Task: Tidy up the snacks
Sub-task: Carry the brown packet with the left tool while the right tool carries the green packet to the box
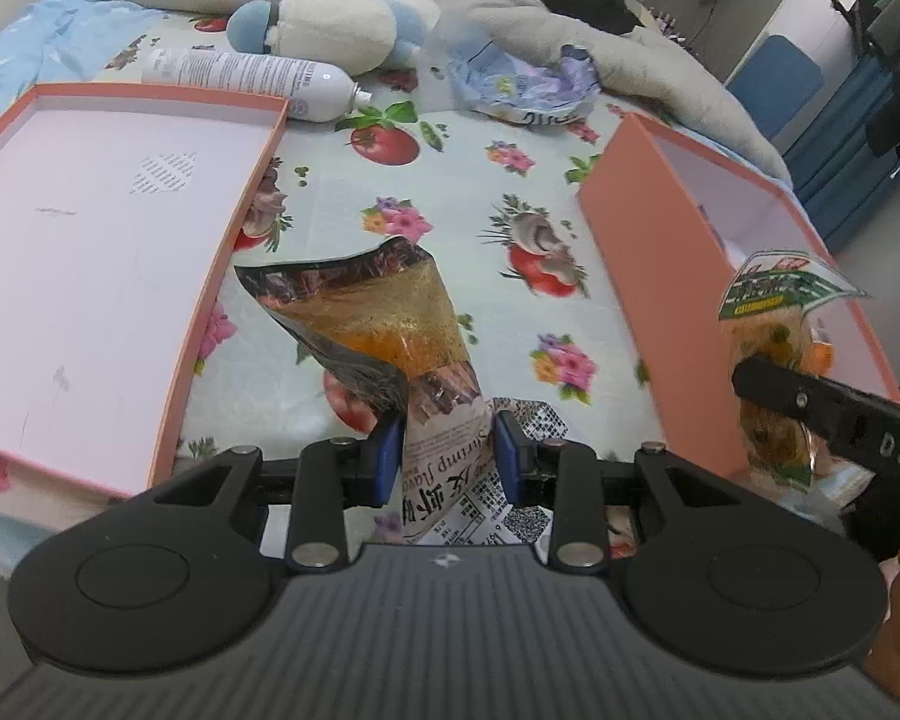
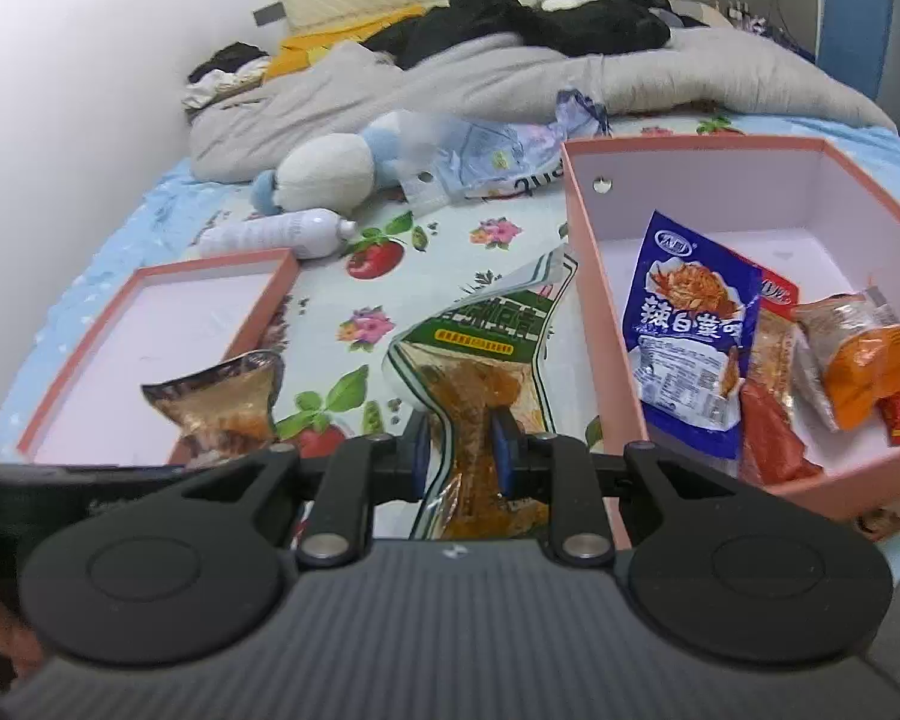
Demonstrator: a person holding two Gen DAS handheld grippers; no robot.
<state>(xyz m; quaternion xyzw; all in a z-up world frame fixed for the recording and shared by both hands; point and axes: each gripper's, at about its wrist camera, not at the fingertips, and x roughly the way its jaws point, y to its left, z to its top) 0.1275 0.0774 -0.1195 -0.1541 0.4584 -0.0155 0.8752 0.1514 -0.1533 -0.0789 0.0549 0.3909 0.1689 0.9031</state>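
Observation:
My left gripper (image 1: pixel 448 450) is shut on a shrimp-flavour snack packet (image 1: pixel 378 312) with newspaper print and a clear orange window, held above the bedsheet between the box lid and the box. My right gripper (image 2: pixel 461 450) is shut on a green-and-white snack packet (image 2: pixel 480 354) with orange contents, just left of the deep pink box (image 2: pixel 600 324). That packet also shows in the left wrist view (image 1: pixel 774 300) beside the box (image 1: pixel 648 276). Inside the box lie a blue packet (image 2: pixel 690 330), a red one (image 2: pixel 768 420) and an orange one (image 2: pixel 858 360).
The shallow pink box lid (image 1: pixel 210 276) lies at the left, also in the right wrist view (image 2: pixel 252 324). Behind are a white spray bottle (image 1: pixel 252 81), a plush toy (image 1: pixel 330 24), a crumpled plastic bag (image 1: pixel 522 84) and a grey duvet (image 2: pixel 450 78).

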